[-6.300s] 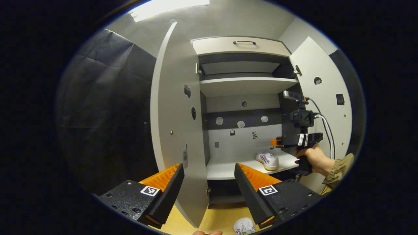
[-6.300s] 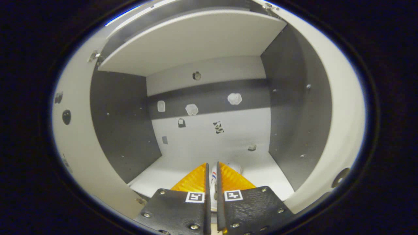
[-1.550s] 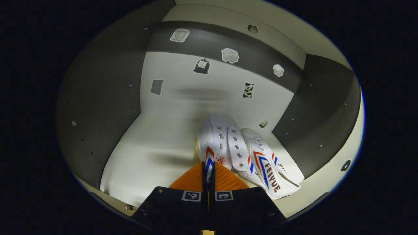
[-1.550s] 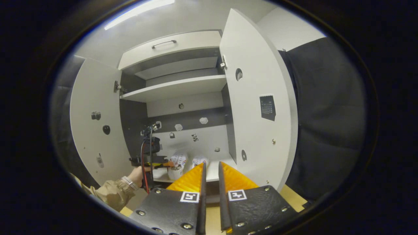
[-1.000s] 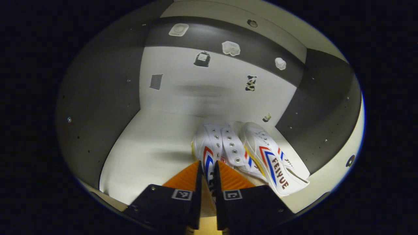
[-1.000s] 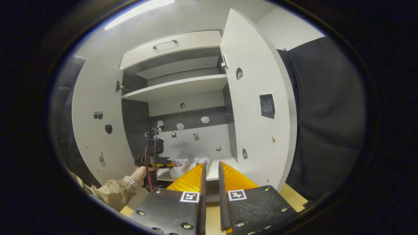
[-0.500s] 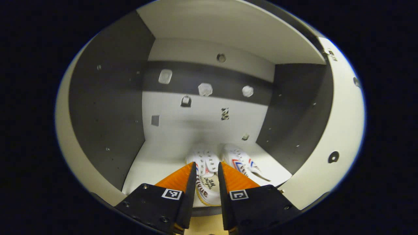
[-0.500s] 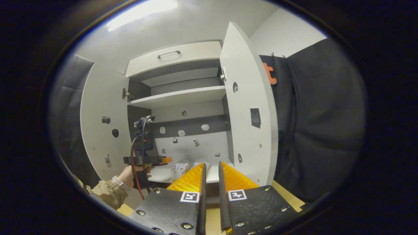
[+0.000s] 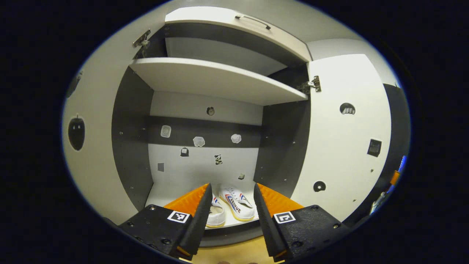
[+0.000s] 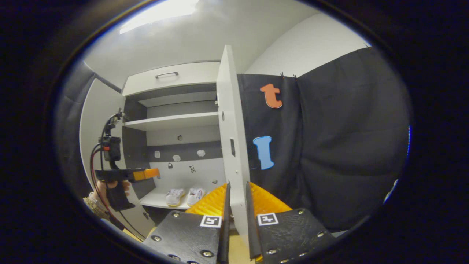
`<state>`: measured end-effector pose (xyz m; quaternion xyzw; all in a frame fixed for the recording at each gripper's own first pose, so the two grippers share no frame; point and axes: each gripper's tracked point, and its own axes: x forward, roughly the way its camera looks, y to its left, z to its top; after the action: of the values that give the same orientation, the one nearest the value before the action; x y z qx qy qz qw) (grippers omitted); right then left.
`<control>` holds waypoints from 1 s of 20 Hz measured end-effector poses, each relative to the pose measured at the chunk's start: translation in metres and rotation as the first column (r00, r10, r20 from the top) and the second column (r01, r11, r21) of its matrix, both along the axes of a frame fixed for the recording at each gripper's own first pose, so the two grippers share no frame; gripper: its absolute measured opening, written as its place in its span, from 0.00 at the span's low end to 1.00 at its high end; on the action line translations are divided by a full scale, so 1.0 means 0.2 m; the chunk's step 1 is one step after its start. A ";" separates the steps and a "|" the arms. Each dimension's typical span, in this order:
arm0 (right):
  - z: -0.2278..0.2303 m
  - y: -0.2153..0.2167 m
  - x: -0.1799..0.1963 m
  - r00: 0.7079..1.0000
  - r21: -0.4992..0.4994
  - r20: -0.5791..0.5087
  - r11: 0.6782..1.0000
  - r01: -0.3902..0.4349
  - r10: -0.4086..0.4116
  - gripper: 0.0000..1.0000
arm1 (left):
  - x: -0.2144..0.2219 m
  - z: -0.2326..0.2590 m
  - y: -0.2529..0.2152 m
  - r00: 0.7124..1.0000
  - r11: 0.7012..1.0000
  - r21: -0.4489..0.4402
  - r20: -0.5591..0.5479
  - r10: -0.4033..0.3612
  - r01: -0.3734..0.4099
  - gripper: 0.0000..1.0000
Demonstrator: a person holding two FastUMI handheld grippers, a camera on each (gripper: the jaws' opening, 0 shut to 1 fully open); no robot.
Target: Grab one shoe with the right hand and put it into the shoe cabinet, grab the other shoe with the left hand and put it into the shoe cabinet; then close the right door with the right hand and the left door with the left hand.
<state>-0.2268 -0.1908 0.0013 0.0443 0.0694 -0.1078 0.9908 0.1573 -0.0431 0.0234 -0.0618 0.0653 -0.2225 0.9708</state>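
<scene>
The cabinet (image 9: 214, 79) stood wide open, and that was the big thing in the left gripper view, its upper shelf (image 9: 220, 75) jutting out above a deep lower bay. The left door (image 9: 89, 146) swung out from the cabinet on one side, the right door (image 9: 346, 146) on the other. In the right gripper view the right door (image 10: 229, 139) appeared nearly edge-on, straight ahead, with the cabinet's bay behind and beside it. Down on the cabinet's bottom shelf (image 9: 161, 192) sat both shoes, side by side, toes toward the back wall: the left shoe (image 9: 215, 214) and the right shoe (image 9: 237, 207), touching or very nearly so. The same pair showed small on that shelf in the right gripper view (image 10: 183, 196). The left claw (image 9: 230, 216) hung in front of the cabinet, fingers spread well apart, gripping nothing, the shoes framed between them farther in. It also showed in the right gripper view (image 10: 152, 173), level before the open bay, a hand (image 10: 106, 189) on its grip. The right claw (image 10: 236, 216) was parted only narrowly, the right door's lower edge running down into the gap; whether the fingers pressed on it, I couldn't tell.
</scene>
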 end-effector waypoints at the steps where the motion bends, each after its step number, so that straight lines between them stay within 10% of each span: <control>1: 0.00 -0.04 0.00 1.000 -0.004 -0.001 1.000 0.013 -0.013 0.22 | -0.03 0.03 0.00 1.000 1.000 -0.009 0.009 -0.001 0.001 0.69; 5: -0.07 -0.17 0.01 0.998 -0.035 -0.023 0.998 0.053 -0.054 0.36 | -0.13 0.08 0.03 1.000 1.000 -0.014 0.022 0.002 -0.002 0.69; 8: -0.12 -0.26 0.05 0.996 -0.061 -0.033 0.995 0.083 -0.085 0.80 | -0.21 0.11 0.05 1.000 1.000 -0.024 0.016 0.000 0.000 0.69; 20: -0.41 -0.34 0.20 0.987 -0.071 -0.147 0.996 0.055 -0.065 0.86 | -0.37 0.11 0.22 0.998 0.998 0.000 0.013 0.068 -0.068 0.69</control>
<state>-0.1870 -0.2579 -0.0807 0.0050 0.1383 -0.1429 0.9800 0.0834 0.0006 0.0447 -0.0621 0.0569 -0.1899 0.9782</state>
